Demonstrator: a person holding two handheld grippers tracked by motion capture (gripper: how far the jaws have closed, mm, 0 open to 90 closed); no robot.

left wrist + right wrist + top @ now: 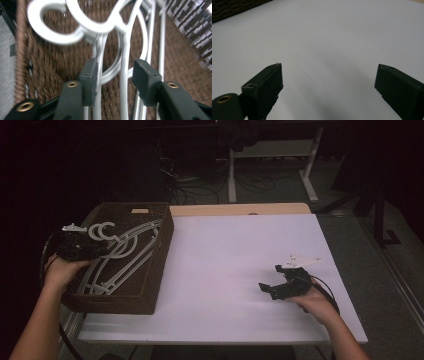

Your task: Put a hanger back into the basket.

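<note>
a: what's at the left claw (113, 72)?
b: a white hanger (100, 27), thin curved rods under looped hooks, lying in the brown woven basket (150, 285). jaws released, rods between them.
a: the right claw (272, 282)?
b: spread wide, holding nothing, over the white worktop (225, 260).

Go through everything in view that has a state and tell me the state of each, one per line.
Left gripper: open, jaws astride two white hanger bars.
Right gripper: open wide, nothing between its jaws, over the white tabletop.
White hangers: lying stacked in the basket.
Brown woven basket: open-topped, on the table's left edge.
</note>
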